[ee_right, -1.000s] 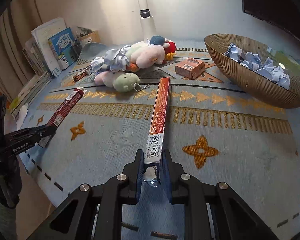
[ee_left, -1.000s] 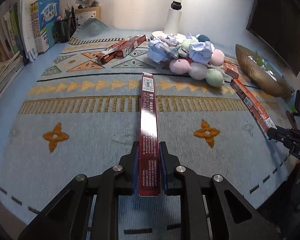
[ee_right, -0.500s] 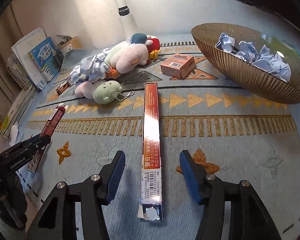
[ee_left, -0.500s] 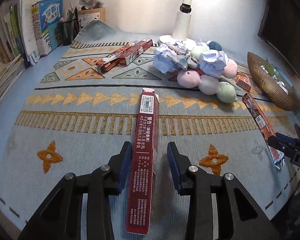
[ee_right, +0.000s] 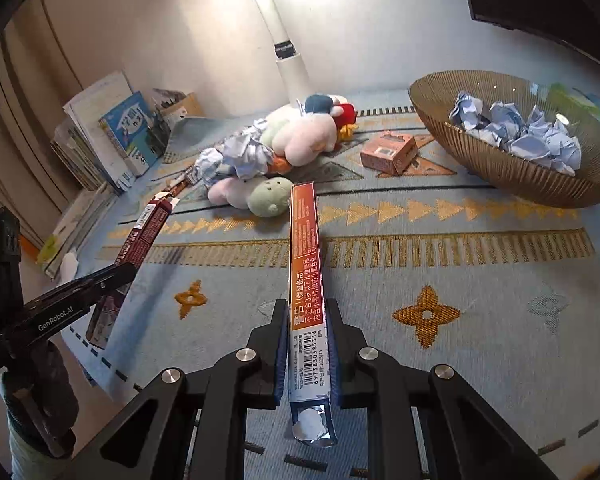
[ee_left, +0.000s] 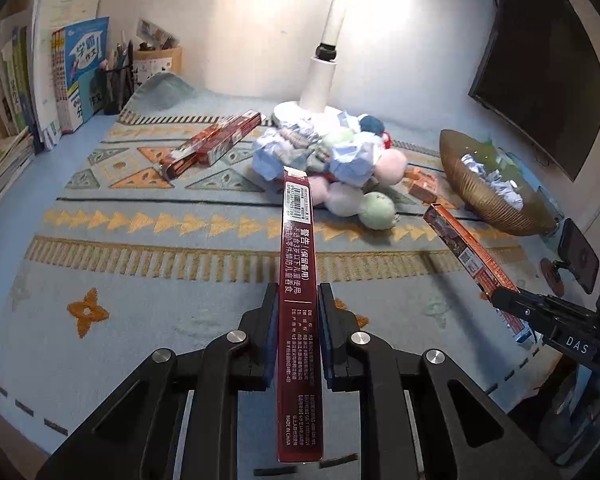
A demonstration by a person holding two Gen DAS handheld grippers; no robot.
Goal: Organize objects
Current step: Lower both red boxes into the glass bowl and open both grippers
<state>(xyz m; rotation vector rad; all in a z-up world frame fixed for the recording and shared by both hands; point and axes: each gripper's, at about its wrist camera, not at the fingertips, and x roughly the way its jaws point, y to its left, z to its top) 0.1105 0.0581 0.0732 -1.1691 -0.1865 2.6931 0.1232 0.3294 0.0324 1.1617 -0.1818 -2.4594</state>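
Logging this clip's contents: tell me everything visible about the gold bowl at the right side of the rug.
The gold bowl is a wide, shallow dish with fine ribs running up its outer wall; it looks metallic or gilded. It sits upright at the rug's far right edge, below a dark screen. Inside lie several crumpled balls of pale blue-white paper. A small orange box lies on the rug to its left, apart from it. Neither claw touches it.

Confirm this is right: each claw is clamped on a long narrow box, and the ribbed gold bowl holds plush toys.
Wrong only on the ribbed gold bowl: the right wrist view shows crumpled paper balls in it. The plush toys lie on the rug.
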